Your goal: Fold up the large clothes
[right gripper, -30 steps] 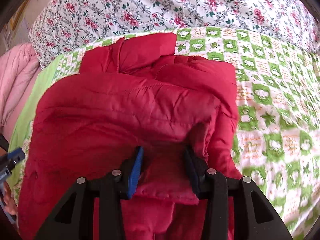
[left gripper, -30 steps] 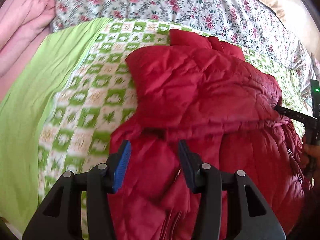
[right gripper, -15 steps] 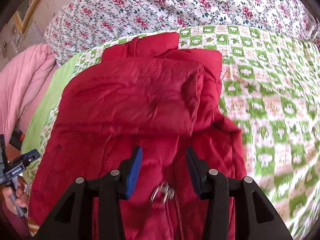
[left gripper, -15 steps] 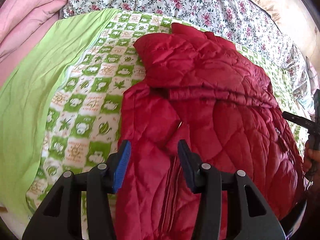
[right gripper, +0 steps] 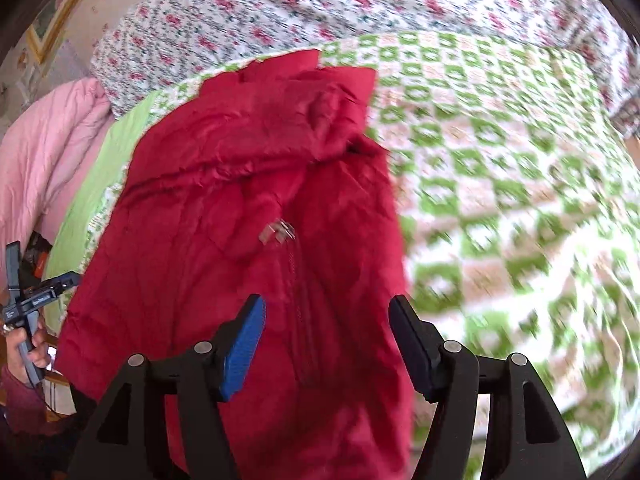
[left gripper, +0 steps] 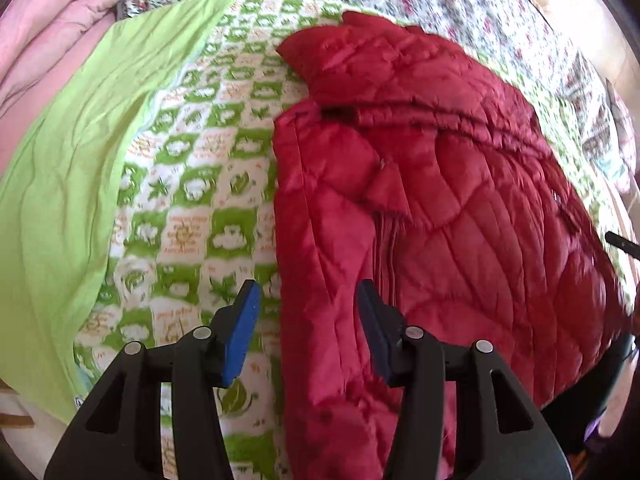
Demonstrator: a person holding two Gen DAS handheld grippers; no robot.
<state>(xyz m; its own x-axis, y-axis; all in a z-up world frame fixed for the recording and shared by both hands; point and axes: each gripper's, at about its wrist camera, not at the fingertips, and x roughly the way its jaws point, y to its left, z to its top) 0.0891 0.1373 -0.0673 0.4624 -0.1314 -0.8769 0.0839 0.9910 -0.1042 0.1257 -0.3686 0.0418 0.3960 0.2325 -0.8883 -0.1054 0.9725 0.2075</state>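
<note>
Spread across the bed: a green-and-white checked quilt (left gripper: 188,200), with a floral sheet (right gripper: 320,4) beyond it at the far side. Plain lime-green cloth (left gripper: 80,152) lying along the quilt's left edge in the left wrist view, and a bunched pink blanket (left gripper: 52,28) past that. Lying flat on the quilt, lengthwise: a red quilted jacket (left gripper: 460,208), upper part folded down over the body, zipper pull (right gripper: 280,232) showing near the middle in the right wrist view. Nothing lying on top of the jacket. Wide open stretch of quilt to the right of the jacket in the right wrist view, blurred. Narrower strip of bare quilt between the jacket's long left edge and the lime cloth in the left wrist view.

Left gripper (left gripper: 308,316): jaws about half open, straddling the jacket's left edge from above, pads not pressing on cloth. Right gripper (right gripper: 326,320): jaws just opened wider, hanging over the jacket's right edge, nothing clamped between them. Person's hand (right gripper: 30,344) on the left gripper's handle at the frame edge.
</note>
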